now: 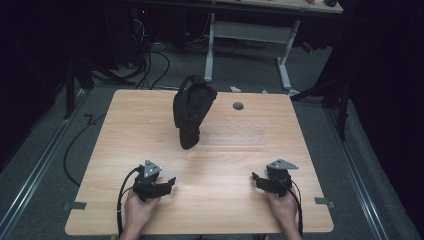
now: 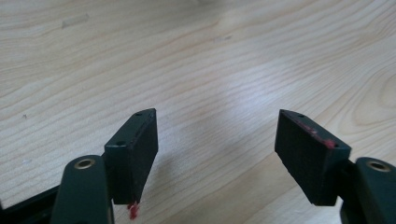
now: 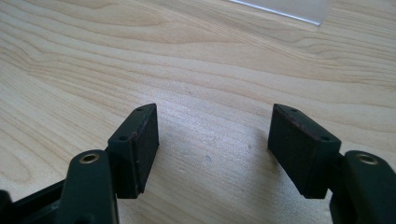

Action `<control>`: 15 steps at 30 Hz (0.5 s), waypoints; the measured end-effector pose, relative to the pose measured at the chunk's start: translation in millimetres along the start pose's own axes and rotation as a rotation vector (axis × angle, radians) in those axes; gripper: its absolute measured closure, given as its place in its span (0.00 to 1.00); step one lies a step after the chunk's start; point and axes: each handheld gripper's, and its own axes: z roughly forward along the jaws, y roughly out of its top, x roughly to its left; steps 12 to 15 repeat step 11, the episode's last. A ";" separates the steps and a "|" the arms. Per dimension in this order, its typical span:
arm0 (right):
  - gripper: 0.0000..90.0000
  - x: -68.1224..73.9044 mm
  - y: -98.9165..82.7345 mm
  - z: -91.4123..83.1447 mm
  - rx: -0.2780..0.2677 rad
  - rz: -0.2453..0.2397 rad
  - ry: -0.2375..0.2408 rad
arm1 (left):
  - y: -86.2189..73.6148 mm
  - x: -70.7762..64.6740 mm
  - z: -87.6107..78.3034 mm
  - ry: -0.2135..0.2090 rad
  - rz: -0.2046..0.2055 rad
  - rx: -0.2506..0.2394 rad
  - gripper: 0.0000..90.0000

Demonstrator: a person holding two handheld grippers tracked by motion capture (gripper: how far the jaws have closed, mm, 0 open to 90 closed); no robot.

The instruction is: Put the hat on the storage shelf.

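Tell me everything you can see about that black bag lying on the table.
The black bag is a soft pouch, seemingly of fabric, lying slumped on the far half of the wooden table, a little left of centre. It is broad at the far end and tapers to a rounded tip that points toward the person. A strap or handle loops up at its far left corner. It looks closed, though the dim light hides any zip or seams. Only the tabletop touches it; both grippers are well short of it, near the front edge.

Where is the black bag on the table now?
In the high view, the black bag lies at the table's far middle, left of a small grey hole.
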 end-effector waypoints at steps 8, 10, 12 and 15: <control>0.38 0.0 0.0 0.0 0.000 0.000 0.000 | -11.1 1.2 3.7 0.008 0.027 -0.009 0.27; 0.38 -0.1 0.0 0.1 -0.001 -0.002 0.000 | -11.3 1.0 3.8 0.007 0.027 -0.007 0.26; 0.38 0.0 0.0 0.0 0.000 0.000 -0.001 | -11.3 1.0 3.7 0.006 0.027 -0.006 0.26; 0.38 0.0 0.0 0.0 0.000 0.000 -0.001 | -11.3 1.0 3.7 0.006 0.027 -0.006 0.26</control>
